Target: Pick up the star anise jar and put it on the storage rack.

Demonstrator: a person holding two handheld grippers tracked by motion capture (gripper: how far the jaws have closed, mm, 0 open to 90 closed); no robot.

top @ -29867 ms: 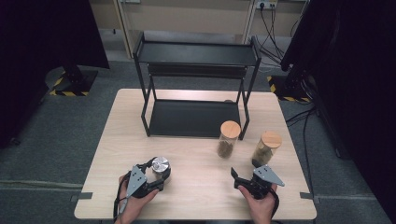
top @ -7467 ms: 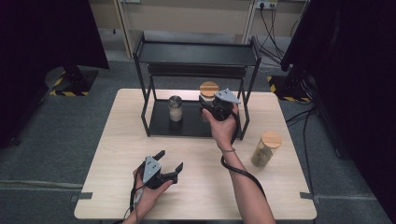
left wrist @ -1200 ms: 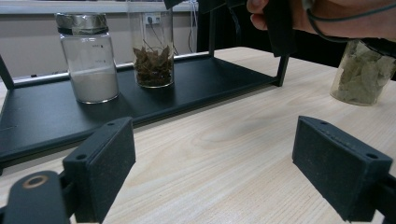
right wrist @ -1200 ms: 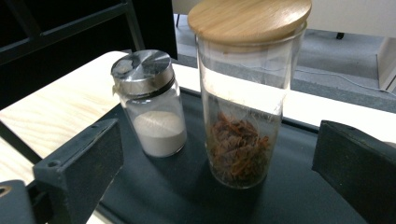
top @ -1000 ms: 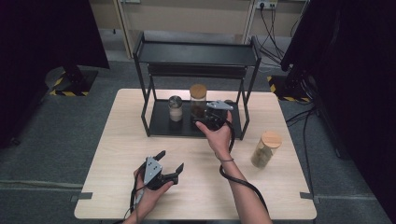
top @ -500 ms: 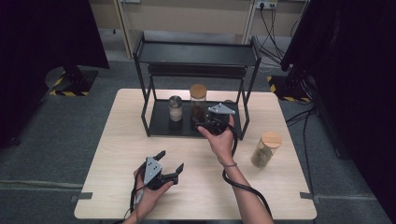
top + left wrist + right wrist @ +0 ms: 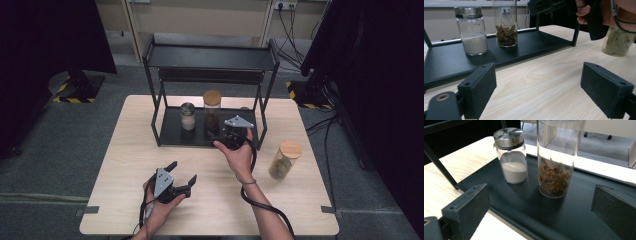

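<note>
Left gripper [image 7: 181,175], jaws wide apart, empty, sits idle near the table's [image 7: 130,165] front edge, well clear of the rack [image 7: 210,75]; right gripper [image 7: 220,141], jaws also apart and holding nothing, is at the rack's front lip, just before the tall jar [image 7: 211,112]. Risk, as judged: w/ that jar so close, a careless pull-out or swing could clip it and tip it into the short jar [image 7: 187,115] beside it. Contents, left to right from the rack: short metal-lidded jar w/ white powder, tall cork-lidded jar w/ brown dried leaves, both upright on the lower shelf; third jar [image 7: 285,159], cork lid, pale green leaves, on table right of rack, not yet shelved.
</note>
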